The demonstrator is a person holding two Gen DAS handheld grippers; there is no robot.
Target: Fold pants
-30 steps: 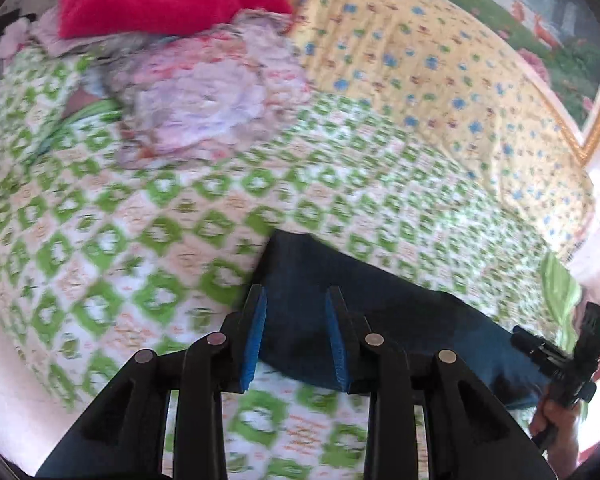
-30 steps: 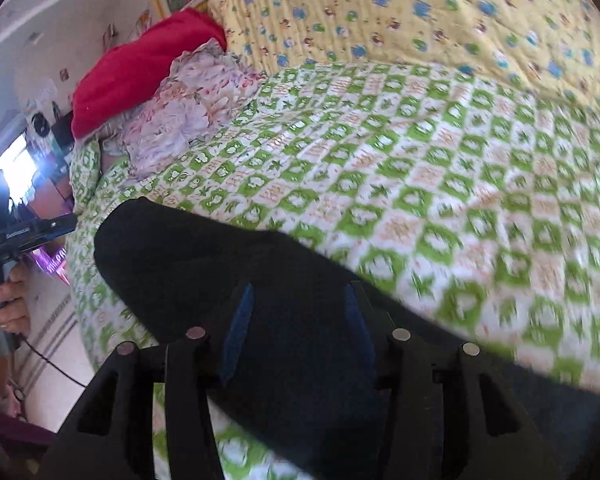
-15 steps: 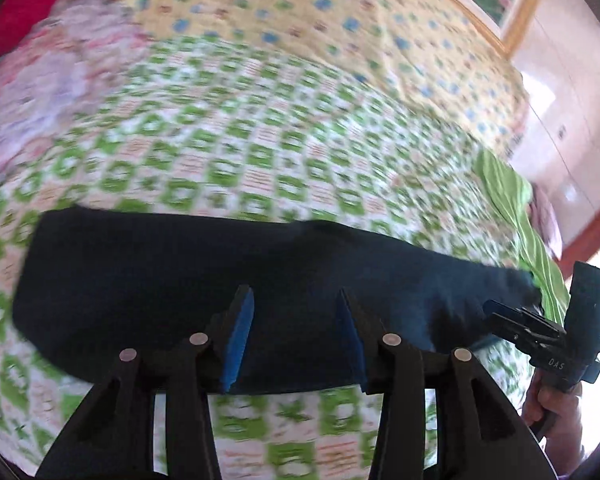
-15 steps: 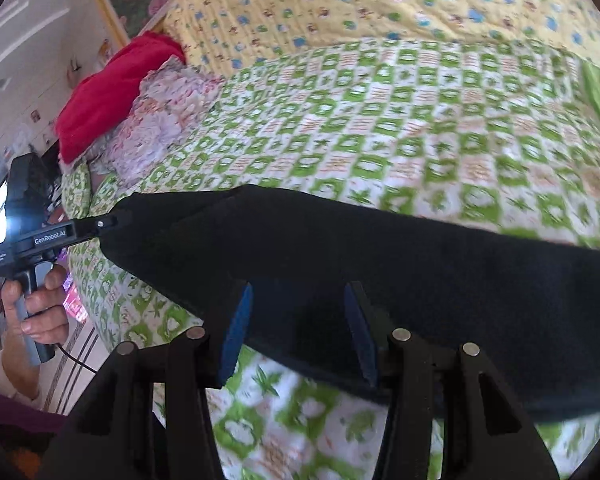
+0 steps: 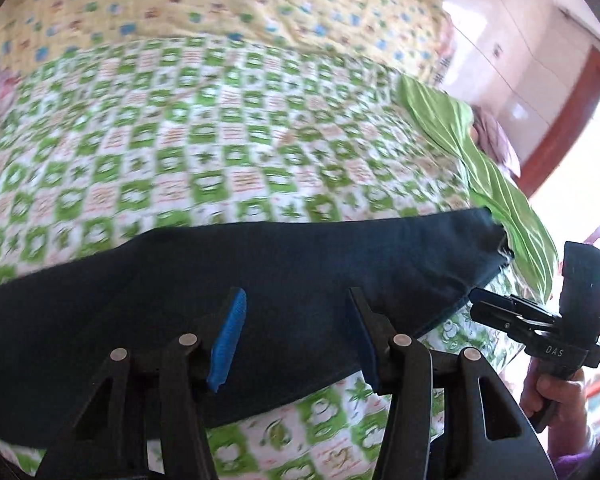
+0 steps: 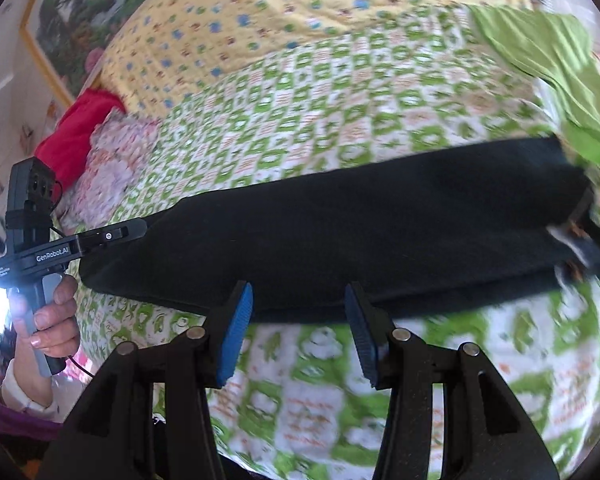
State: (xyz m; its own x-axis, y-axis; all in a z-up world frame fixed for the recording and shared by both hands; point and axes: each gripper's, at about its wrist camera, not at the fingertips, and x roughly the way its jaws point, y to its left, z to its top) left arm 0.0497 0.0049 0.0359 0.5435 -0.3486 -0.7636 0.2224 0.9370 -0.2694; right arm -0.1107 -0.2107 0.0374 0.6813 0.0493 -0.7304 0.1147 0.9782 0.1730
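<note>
Bed [image 5: 228, 128] with the green-checked cover carries everything; yellow quilt [image 5: 220, 4] behind it. Dark pants [image 5: 260, 280] lie flat as one long strip near the front edge, long axis running side to side across both views, waist end with the white label [image 6: 572, 240] toward your right. Your left hand-held gripper [image 5: 296, 336] hovers over the pants, jaws opening, no cloth pinched between the blue pads. Your right hand-held gripper [image 6: 298, 332] sits at the strip's near edge, jaws apart at a medium gap, holding nothing.
</note>
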